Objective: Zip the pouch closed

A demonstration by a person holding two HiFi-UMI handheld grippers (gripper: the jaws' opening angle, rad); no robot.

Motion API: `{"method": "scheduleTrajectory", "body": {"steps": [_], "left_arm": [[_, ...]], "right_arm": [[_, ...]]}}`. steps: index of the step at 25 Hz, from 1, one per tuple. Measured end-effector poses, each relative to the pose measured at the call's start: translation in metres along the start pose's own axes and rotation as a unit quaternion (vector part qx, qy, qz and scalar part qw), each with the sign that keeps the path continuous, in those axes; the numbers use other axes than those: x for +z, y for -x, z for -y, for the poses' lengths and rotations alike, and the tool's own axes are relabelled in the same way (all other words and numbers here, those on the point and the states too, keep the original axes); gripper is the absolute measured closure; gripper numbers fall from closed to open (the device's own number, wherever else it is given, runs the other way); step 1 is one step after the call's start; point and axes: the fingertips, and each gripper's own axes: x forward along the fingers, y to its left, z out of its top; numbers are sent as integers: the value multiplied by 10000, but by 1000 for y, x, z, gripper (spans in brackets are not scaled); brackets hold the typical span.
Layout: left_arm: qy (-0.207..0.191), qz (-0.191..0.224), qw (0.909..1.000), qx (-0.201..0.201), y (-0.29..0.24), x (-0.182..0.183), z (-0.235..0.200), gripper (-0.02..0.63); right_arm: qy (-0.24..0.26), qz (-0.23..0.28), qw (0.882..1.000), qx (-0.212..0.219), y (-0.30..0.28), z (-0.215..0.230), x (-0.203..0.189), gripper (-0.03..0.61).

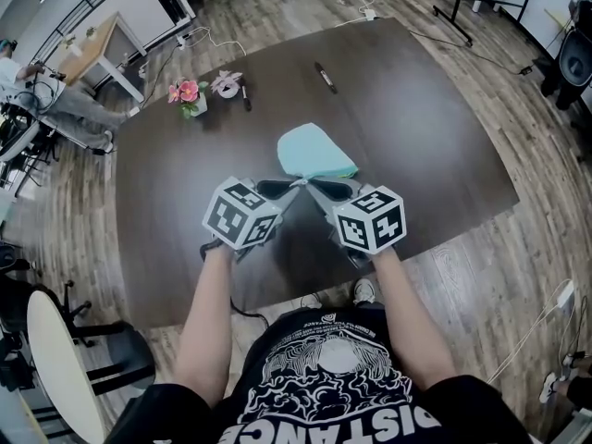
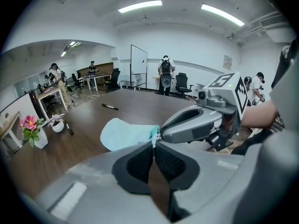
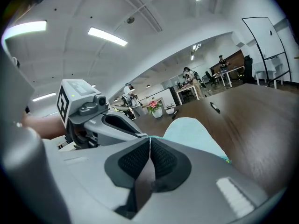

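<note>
Dark table (image 1: 435, 128): pouch (image 1: 314, 151) pinched at both jaw tips.
Left gripper (image 2: 153, 144) and right gripper (image 3: 149, 139), jaws pressed together, nip its corner at their tips; soft, light cloth, likely to bunch, so hold it taut beside the zip.

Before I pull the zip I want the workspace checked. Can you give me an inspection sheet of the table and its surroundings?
Surface: dark table.
Job's things: teal pouch lying on it.
Clutter: flower pot, small white item, two markers, all beyond the pouch.
Grippers: left gripper shut on the pouch's near corner; right gripper shut at that corner, hold unclear.
Cables: white cables on the floor.
Surroundings: chair at left, people at distant desks.
</note>
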Motion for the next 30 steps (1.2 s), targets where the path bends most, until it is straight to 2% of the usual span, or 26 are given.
{"method": "scheduleTrajectory", "body": {"steps": [8,12,18,30], "left_arm": [[357,-72,9991,219,2,-8,-5,592],[421,-113,9982,416,5,-12,-11,592],[604,-20,9966,562,9,-12,-15,592],[1289,197,9893,656,11,-16,-27,592]], "right_arm": [[79,-169,9998,-113,-4,-2,-6,572],[68,-206,9993,-299,-2,4,-8,572],[35,-181,9994,-306,0,4,-7,572],[105,-193,9992,-343,-2,6,-7,572]]}}
